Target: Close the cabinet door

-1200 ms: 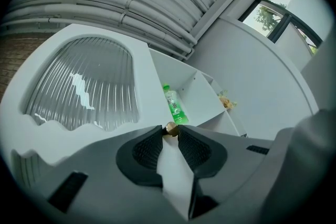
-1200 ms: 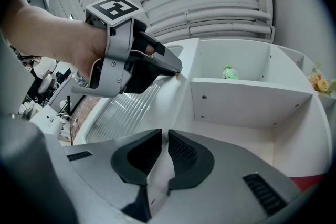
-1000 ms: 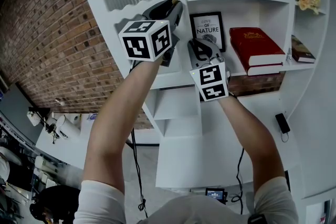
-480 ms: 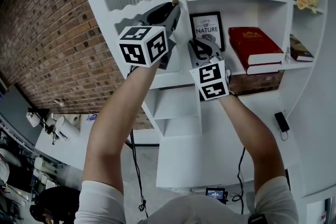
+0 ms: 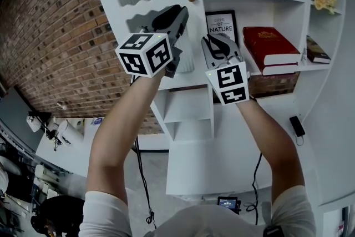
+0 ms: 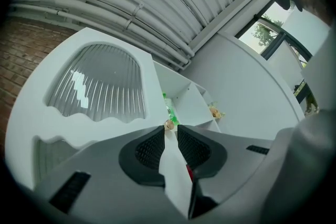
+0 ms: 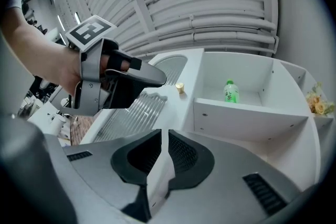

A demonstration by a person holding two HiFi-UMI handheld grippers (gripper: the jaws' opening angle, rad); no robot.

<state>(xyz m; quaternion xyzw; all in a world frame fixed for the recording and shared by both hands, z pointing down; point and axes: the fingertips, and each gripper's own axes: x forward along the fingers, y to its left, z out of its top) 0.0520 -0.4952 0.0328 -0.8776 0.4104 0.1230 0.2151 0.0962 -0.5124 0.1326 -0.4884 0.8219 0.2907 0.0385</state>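
Just beyond left gripper [image 6: 168, 131] fingertips: knob [image 6: 169, 124] of cabinet door [image 6: 100, 86].
2 grippers, jaws slightly parted, gripping nothing; right gripper [image 7: 160, 134] right of left's fingers.

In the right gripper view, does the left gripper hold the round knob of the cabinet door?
No, the knob stands free, and the tips of the left gripper are beside it with a gap between.
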